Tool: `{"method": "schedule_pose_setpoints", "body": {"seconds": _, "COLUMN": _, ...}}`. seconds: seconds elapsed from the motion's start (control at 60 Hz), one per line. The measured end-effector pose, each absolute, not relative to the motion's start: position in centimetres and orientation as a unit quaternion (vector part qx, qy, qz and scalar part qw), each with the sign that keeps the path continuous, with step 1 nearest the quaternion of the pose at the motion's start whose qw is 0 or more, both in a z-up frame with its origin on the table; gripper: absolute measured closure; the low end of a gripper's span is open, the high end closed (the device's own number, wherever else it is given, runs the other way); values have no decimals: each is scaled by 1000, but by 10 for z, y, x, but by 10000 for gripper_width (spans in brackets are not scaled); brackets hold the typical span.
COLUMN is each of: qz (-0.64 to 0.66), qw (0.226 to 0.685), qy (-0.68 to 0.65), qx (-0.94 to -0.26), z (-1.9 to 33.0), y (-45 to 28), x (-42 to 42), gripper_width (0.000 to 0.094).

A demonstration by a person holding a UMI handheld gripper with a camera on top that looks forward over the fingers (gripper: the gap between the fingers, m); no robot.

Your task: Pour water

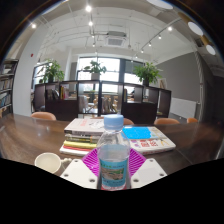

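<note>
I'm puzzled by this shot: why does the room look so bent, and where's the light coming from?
Gripper view: a wide-angle lens bows the ceiling and table; ceiling spotlights and back windows light it; the water bottle between the pink pads looks oversized, being so near.

This looks like an office lounge or café. Big windows [100,68], potted plants [95,68] on a divider, chairs [43,116], ceiling spotlights [88,8]. Books [84,127] are stacked on the wooden surface [25,140].

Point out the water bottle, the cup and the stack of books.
water bottle [113,152], gripper view, on its label, between the fingers
cup [47,161], gripper view, on its rim, beside the bottle
stack of books [83,131], gripper view, on the top cover, beyond the bottle
</note>
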State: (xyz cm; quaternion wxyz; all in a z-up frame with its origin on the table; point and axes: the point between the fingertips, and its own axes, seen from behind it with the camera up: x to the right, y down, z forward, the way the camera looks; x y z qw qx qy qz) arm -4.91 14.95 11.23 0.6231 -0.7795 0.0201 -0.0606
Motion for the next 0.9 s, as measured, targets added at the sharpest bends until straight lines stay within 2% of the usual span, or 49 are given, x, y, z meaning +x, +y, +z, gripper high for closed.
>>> {"method": "schedule_pose_setpoints", "body": {"seconds": 0.117, "qz": -43, "qw": 615, "qy": 20, "qx": -787, "z": 79, "y": 151, "x": -47, "gripper_width": 607}}
{"method": "schedule_pose_setpoints", "body": {"seconds": 0.167, "qz": -29, "qw": 636, "qy": 34, "qx": -771, "z": 83, "y": 146, "x": -44, "gripper_width": 594}}
{"method": "schedule_pose_setpoints", "body": {"seconds": 0.3, "qz": -5, "qw": 654, "qy": 42, "qx": -756, "z": 83, "y": 145, "x": -41, "gripper_width": 569}}
{"method": "schedule_pose_setpoints", "body": {"seconds": 0.433, "qz": 0, "qw": 645, "qy": 41, "qx": -763, "z": 80, "y": 143, "x": -43, "gripper_width": 461}}
{"method": "schedule_pose_setpoints", "body": {"seconds": 0.517, "qz": 2, "qw": 621, "qy": 48, "qx": -783, "z": 69, "y": 132, "x": -44, "gripper_width": 282}}
{"method": "schedule_pose_setpoints", "body": {"seconds": 0.6, "qz": -8, "qw": 602, "qy": 35, "qx": -797, "z": 63, "y": 110, "x": -46, "gripper_width": 175}}
{"method": "schedule_pose_setpoints", "body": {"seconds": 0.9, "qz": -19, "qw": 543, "qy": 57, "qx": -838, "z": 41, "y": -15, "x": -39, "gripper_width": 169}}
